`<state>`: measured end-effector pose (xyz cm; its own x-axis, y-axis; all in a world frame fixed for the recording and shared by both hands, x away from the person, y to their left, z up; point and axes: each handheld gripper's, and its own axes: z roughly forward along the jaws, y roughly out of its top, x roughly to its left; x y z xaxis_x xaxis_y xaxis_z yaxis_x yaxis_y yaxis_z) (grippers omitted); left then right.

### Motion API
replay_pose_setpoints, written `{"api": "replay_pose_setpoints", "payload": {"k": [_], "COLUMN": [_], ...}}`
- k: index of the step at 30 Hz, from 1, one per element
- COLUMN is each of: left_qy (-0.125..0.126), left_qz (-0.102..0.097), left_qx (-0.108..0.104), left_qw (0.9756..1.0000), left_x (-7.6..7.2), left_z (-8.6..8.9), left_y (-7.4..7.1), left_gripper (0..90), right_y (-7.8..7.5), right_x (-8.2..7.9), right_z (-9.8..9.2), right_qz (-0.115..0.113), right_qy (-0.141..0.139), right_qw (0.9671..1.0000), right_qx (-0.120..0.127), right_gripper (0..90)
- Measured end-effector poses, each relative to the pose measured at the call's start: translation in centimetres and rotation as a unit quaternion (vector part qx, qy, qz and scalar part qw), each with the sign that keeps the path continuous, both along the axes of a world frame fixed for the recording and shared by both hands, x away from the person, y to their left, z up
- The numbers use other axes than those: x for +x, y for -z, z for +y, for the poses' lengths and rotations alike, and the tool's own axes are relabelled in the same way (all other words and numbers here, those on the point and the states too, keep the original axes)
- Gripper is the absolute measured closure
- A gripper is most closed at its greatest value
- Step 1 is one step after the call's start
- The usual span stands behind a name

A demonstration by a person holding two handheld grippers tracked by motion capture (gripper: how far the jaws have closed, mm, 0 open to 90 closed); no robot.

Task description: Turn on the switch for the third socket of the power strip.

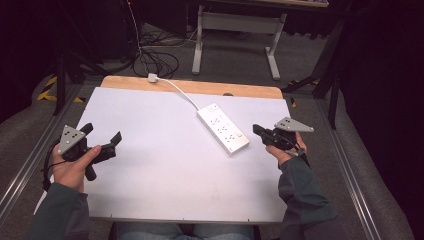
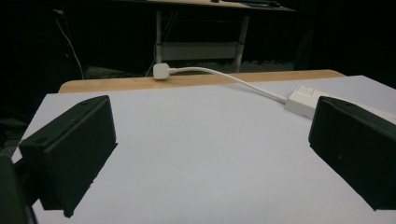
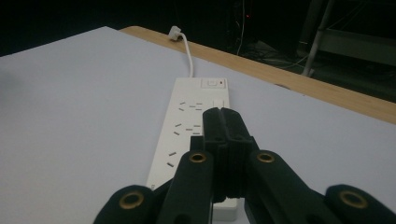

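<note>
Power strip on white surface, right of centre, long axis diagonal, cord running to far edge. My right gripper nearer, fingers closed, empty, beside strip's near end. My left gripper well apart, fingers spread wide.

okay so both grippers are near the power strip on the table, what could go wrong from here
1. The right gripper has its jaws shut and points at the power strip, so it would likely push the strip rather than grasp it.
2. The cord runs to a plug lying at the table's far edge; dragging the strip could pull the plug off.
</note>
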<state>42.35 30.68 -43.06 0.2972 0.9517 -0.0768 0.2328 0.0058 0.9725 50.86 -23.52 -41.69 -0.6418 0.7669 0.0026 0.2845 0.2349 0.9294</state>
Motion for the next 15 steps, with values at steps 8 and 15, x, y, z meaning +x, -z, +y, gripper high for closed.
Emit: {"api": "replay_pose_setpoints", "payload": {"k": [8,15], "left_qy": [0.0,0.001], "left_qz": [-0.001,0.0], "left_qx": [0.001,0.001], "left_qw": [1.0,1.0], "left_x": [0.04,0.08], "left_z": [-0.04,-0.07], "left_y": [0.02,0.03], "left_gripper": [1.3,1.3], "right_y": [-0.13,0.0], "right_x": [-1.07,-1.1], "right_z": [-0.37,-0.54], "right_qz": [-0.015,-0.017], "right_qy": [-0.007,-0.006], "right_qw": [0.9998,0.9997], "right_qx": [0.012,0.016], "right_gripper": [90.0,84.1]}}
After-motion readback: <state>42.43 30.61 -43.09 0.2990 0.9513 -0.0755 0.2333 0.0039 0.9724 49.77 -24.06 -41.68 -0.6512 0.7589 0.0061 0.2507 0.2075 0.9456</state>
